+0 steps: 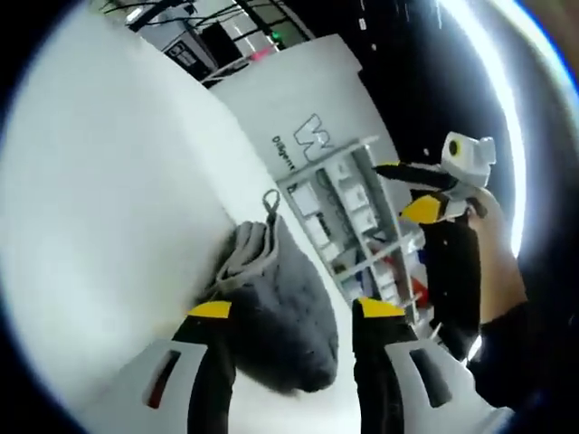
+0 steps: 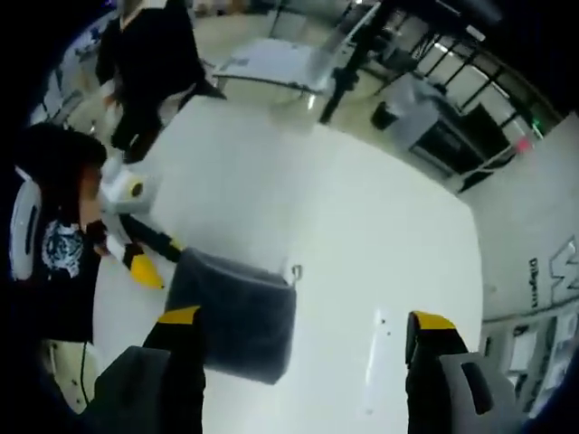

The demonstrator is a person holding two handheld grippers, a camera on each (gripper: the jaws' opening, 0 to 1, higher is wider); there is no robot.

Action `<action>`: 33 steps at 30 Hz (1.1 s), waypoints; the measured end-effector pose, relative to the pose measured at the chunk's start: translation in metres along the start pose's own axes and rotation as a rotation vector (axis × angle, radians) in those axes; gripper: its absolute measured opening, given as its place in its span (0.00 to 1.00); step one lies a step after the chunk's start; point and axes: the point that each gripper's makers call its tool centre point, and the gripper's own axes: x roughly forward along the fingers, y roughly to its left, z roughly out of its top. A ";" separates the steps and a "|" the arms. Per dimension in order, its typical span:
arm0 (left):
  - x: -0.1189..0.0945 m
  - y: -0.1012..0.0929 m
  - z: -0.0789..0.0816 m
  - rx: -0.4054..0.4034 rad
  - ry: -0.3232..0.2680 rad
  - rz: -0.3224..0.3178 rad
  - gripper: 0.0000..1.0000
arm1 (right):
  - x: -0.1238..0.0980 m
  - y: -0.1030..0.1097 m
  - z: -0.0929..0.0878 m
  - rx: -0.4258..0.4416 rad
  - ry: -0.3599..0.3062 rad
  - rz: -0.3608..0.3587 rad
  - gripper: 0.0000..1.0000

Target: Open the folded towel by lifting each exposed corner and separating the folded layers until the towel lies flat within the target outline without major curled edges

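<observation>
A grey folded towel (image 1: 280, 307) with a small hanging loop (image 1: 271, 203) lies on the white table (image 1: 109, 226). My left gripper (image 1: 295, 312) is open, its jaws wide apart with the towel seen between them. The right gripper (image 1: 409, 188), held in a hand, hovers open off the towel's far side. In the right gripper view the towel (image 2: 231, 312) lies low and left on the table (image 2: 362, 208), loop (image 2: 295, 269) at its corner. My right gripper (image 2: 305, 318) stands open above it. The left gripper (image 2: 156, 258) sits at the towel's left edge; I cannot tell whether it touches.
A white panel with a logo (image 1: 308, 136) and a shelving rack (image 1: 353, 217) stand past the table's edge. A person in dark clothes (image 2: 149, 54) stands at the far side, with another table (image 2: 271, 63) and dark equipment (image 2: 434, 117) beyond.
</observation>
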 end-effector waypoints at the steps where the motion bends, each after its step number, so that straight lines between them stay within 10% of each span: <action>1: 0.001 0.000 0.001 0.002 -0.005 0.001 0.48 | 0.003 0.001 -0.001 0.003 0.001 0.004 0.89; 33: 0.020 0.014 0.007 0.095 -0.010 0.060 0.16 | 0.139 0.061 -0.049 0.150 0.045 0.290 0.44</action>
